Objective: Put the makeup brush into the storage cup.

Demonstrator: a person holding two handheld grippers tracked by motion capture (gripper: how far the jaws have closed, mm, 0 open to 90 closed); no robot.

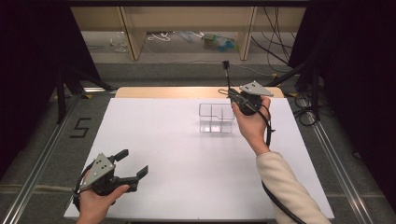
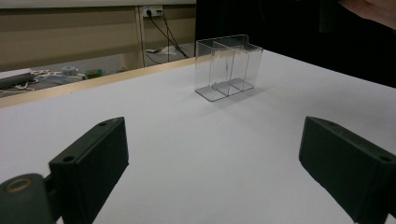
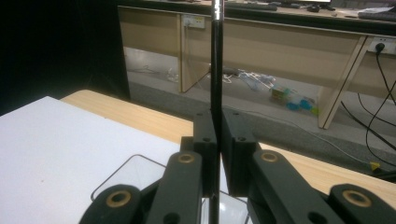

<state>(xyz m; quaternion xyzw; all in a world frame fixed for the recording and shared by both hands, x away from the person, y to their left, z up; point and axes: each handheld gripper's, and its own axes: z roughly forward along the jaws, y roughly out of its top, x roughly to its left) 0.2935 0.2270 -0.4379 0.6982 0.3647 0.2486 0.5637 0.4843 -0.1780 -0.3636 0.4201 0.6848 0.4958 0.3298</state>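
Note:
A clear plastic box (image 1: 216,117) with partitions stands on the white table top (image 1: 177,158), right of centre toward the far side. My right gripper (image 1: 232,94) hovers just above the box's right end, shut on a thin black rod (image 1: 227,74) that points up and away. In the right gripper view the rod (image 3: 215,60) rises straight between the closed jaws of the right gripper (image 3: 217,126), with the box (image 3: 135,177) below. My left gripper (image 1: 133,163) rests near the front left corner, open and holding nothing. The left gripper view has the box (image 2: 228,67) far ahead of the left gripper (image 2: 215,154).
A wooden strip (image 1: 187,92) borders the table's far edge. Beyond it lie floor cables and small items under desk legs (image 1: 133,37). Dark curtains stand at both sides. A "5" mark (image 1: 80,127) is on the floor at left.

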